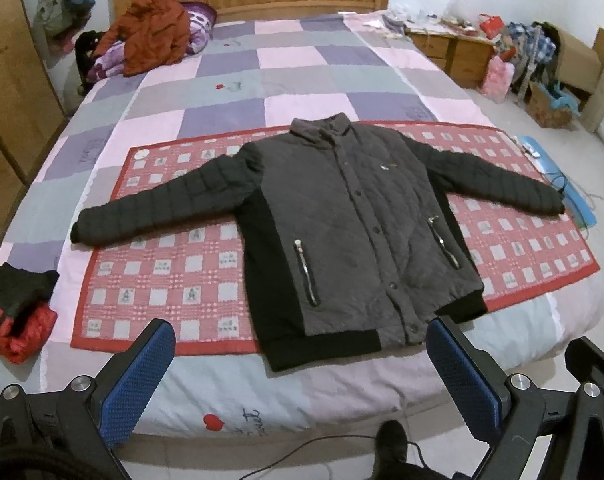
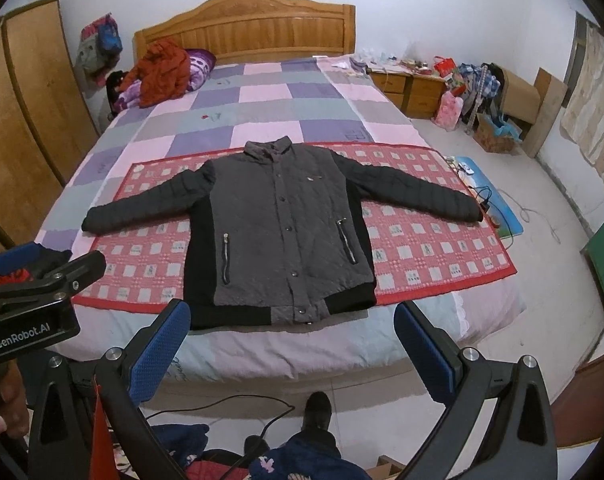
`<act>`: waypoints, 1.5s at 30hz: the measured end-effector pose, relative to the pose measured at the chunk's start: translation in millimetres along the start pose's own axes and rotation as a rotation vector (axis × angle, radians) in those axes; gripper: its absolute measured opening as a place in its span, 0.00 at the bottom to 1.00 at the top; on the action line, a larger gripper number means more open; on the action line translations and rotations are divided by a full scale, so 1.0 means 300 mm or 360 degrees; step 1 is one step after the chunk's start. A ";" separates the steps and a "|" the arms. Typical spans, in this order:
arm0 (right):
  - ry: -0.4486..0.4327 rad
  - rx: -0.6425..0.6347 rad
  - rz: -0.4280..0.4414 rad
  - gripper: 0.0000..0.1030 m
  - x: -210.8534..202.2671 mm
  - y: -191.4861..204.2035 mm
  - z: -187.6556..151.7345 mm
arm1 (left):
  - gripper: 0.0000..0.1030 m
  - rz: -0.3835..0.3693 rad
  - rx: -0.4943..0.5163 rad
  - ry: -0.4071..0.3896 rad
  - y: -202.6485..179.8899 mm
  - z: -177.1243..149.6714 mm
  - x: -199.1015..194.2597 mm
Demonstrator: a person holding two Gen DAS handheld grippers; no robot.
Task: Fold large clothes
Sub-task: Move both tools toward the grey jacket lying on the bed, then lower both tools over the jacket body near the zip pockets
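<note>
A dark grey and black quilted jacket lies flat, front up, sleeves spread, on a red checked mat on the bed. It also shows in the right wrist view. My left gripper is open and empty, held above the bed's near edge just short of the jacket's hem. My right gripper is open and empty, also just short of the hem. The left gripper's body shows at the left of the right wrist view.
A folded red and black garment lies at the bed's left edge. An orange coat sits near the headboard. A wardrobe stands left, a cluttered nightstand and boxes right. A cable and clothes lie on the floor below.
</note>
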State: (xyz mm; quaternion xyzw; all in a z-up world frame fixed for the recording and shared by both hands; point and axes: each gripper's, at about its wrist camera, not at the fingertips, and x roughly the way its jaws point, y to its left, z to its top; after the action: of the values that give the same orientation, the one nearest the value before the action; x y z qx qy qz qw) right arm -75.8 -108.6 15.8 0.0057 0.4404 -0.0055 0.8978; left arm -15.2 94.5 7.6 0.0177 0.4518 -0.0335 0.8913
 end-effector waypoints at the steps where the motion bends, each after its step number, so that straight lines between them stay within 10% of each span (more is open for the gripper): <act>1: 0.0000 -0.0003 0.0000 1.00 0.002 0.003 0.002 | 1.00 -0.0001 -0.0008 0.0005 0.001 0.002 0.005; 18: 0.0114 0.0056 -0.0008 1.00 0.146 -0.124 0.063 | 1.00 0.0019 -0.0066 0.0165 -0.098 0.080 0.186; 45: 0.0365 -0.0097 0.0063 1.00 0.973 -0.516 0.422 | 1.00 0.0282 -0.0281 0.0417 -0.249 0.282 0.907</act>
State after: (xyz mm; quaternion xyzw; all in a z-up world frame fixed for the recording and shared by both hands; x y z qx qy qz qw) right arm 200.7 -266.7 -138.4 -0.0124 0.5398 0.0263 0.8413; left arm 207.6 2.8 -162.0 -0.0166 0.5621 0.0877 0.8223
